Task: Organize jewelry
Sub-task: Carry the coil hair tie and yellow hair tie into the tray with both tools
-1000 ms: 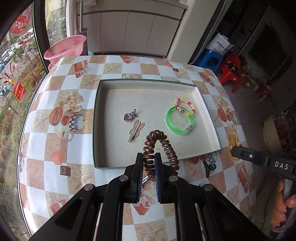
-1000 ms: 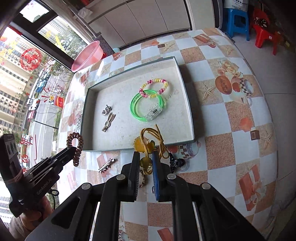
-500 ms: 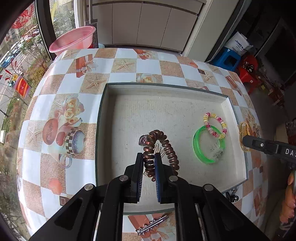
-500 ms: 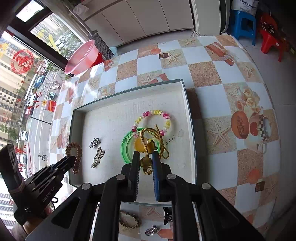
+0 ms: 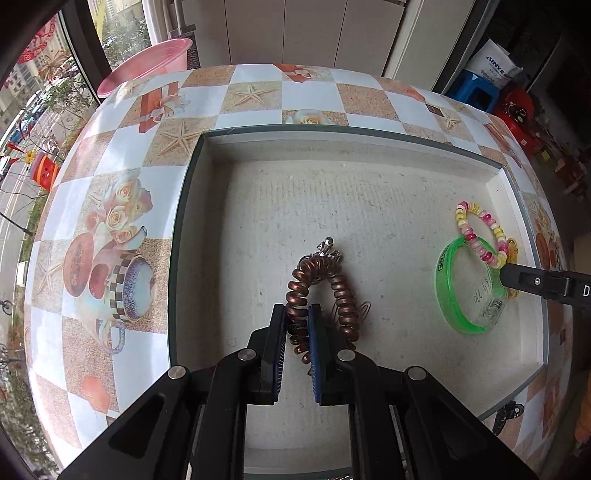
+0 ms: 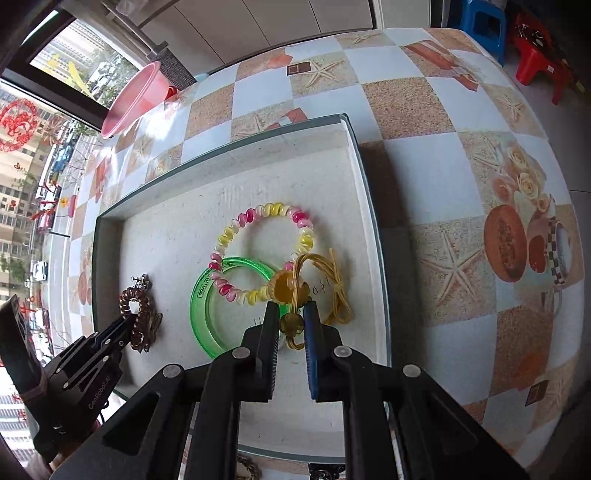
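Observation:
My left gripper [image 5: 297, 314] is shut on a brown spiral hair tie [image 5: 321, 291] and holds it low over the grey tray [image 5: 369, 192], above a silver charm [image 5: 327, 248] and a gold clip [image 5: 364, 308]. My right gripper [image 6: 291, 314] is shut on a yellow elastic hair tie with amber beads [image 6: 295, 291] over the tray's right side [image 6: 364, 177]. A green bangle [image 6: 207, 306] and a pink-and-yellow bead bracelet [image 6: 258, 218] lie there. The left gripper [image 6: 110, 332] with the spiral tie [image 6: 135, 306] shows at left in the right wrist view.
The tray sits on a checkered tablecloth [image 5: 122, 206]. A pink basin [image 5: 147, 62] stands at the far table edge. A dark clip [image 5: 508, 415] lies outside the tray's near right corner. Blue [image 6: 487, 22] and red [image 6: 535, 55] stools stand on the floor beyond.
Both grippers have moved forward from the table's front edge to over the tray and lowered, each still holding its hair tie.

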The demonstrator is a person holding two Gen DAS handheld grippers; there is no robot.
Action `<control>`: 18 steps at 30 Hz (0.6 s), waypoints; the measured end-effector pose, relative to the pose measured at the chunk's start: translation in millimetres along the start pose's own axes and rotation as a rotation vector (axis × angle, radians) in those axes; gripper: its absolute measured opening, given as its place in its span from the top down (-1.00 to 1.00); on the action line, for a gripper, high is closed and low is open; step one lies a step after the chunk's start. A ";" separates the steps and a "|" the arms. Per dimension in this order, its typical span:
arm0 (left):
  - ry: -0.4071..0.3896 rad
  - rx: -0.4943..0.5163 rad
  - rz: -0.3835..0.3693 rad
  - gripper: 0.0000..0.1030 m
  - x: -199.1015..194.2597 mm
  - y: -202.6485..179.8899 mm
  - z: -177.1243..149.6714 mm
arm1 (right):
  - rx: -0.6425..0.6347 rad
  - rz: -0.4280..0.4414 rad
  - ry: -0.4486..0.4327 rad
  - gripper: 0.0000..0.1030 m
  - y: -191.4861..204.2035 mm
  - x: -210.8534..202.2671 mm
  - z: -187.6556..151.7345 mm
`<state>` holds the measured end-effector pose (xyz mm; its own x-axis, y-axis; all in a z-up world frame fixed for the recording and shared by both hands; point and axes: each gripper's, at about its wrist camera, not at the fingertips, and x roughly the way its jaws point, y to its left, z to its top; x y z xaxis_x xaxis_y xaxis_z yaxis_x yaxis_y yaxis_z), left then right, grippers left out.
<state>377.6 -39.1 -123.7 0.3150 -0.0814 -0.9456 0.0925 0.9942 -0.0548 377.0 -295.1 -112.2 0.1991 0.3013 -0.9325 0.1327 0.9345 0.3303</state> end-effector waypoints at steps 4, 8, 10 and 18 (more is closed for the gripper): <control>-0.014 0.033 0.029 0.52 2.4 -5.4 4.0 | -0.002 -0.001 -0.005 0.73 2.4 4.5 4.5; -0.019 0.046 0.045 0.52 2.5 -8.4 5.2 | -0.024 0.011 0.001 0.72 7.3 5.0 5.2; -0.024 0.059 0.055 0.52 0.8 -10.2 3.9 | -0.025 0.032 0.010 0.71 7.4 5.3 4.2; -0.056 0.089 0.069 0.52 -11.9 -16.7 -0.5 | 0.006 0.072 0.003 0.09 2.2 -1.8 -1.6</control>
<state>371.8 -54.7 -111.7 0.3759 -0.0194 -0.9265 0.1518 0.9876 0.0409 375.4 -293.3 -110.1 0.2056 0.3684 -0.9066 0.1239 0.9092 0.3976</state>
